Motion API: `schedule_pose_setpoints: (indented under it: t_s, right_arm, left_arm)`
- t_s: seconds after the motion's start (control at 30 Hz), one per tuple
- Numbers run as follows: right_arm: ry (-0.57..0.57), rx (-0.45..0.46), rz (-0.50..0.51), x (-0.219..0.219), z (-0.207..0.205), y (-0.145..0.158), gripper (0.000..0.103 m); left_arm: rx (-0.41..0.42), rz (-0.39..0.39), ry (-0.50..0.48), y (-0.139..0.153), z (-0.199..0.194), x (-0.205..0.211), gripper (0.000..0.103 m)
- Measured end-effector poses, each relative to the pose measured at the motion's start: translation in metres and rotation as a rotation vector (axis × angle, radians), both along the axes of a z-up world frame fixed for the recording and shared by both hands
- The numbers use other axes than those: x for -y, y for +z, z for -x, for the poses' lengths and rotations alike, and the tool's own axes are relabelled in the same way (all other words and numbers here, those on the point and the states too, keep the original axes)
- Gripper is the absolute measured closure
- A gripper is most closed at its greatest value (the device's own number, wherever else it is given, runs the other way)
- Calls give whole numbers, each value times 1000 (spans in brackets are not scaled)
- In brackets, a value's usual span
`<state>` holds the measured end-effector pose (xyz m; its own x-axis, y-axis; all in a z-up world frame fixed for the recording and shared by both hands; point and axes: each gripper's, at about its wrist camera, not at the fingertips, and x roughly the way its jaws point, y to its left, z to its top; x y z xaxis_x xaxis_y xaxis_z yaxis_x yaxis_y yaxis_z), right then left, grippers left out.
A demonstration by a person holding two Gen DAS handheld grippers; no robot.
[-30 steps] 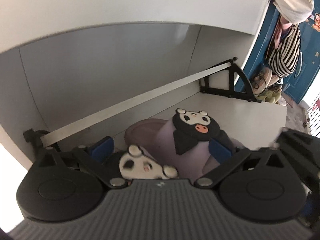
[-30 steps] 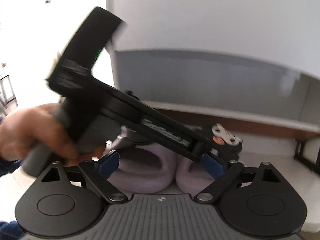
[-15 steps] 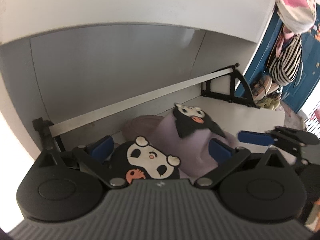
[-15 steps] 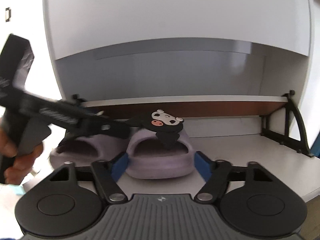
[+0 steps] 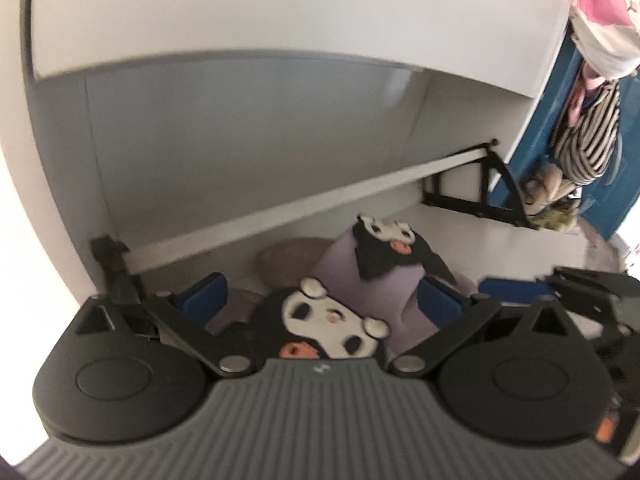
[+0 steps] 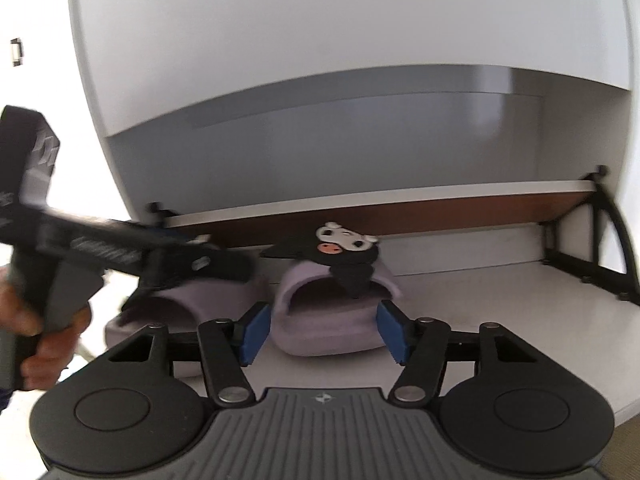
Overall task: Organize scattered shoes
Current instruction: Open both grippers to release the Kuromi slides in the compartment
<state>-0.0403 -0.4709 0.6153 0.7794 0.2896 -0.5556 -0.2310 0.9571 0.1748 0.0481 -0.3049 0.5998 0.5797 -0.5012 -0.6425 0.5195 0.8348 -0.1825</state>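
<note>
With both purple slippers (image 6: 332,312) set side by side on the shelf (image 6: 500,300), my right hand-held gripper (image 6: 324,332) straddles the right one, jaws opening, while my left hand-held gripper (image 5: 320,300) stands wide over its mate.

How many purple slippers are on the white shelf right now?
2. One slipper sits mid-shelf with its cartoon charm up, between the right tongs' opening fingers. The other slipper lies beside it, under the left tongs. No others show.

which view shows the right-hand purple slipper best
The right wrist view: the right-hand purple slipper sits whole and centred on the shelf, heel opening facing the camera, cartoon charm on top. The left wrist view shows it from the side, partly hidden behind the other slipper's charm.
</note>
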Motion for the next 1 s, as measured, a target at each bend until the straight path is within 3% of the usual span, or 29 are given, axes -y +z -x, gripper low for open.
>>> schedule_pose_setpoints:
  t_s: [0.13,0.33,0.5,0.7,0.73,0.8,0.93,0.97,1.0]
  right_arm:
    - [10,12,52,-20,8,3,32]
    - [110,87,24,-46,30,10,33]
    - [106,72,59,-61,14,6,36]
    - [123,95,64,-76,-4,-4,48]
    - [122,93,60,-79,-9,-8,59]
    - [127,109,79,-85,-12,-8,63]
    - [140,117,131,-90,-5,-5,59]
    - [139,123,127,-88,-1,-4,55]
    - [128,139,112,-81,6,-1,44]
  left_arm:
    - [12,12,-16,7,5,-7,0]
    - [52,-8,-25,15,15,-11,0]
    - [64,-3,-18,16,17,-11,0]
    - [63,2,-2,20,13,-15,0]
    - [64,1,-1,21,12,-16,0]
    - [64,-4,6,20,11,-15,0]
    - [47,3,8,18,8,-17,0]
    - [46,5,9,18,8,-17,0]
    - [44,7,9,17,8,-17,0]
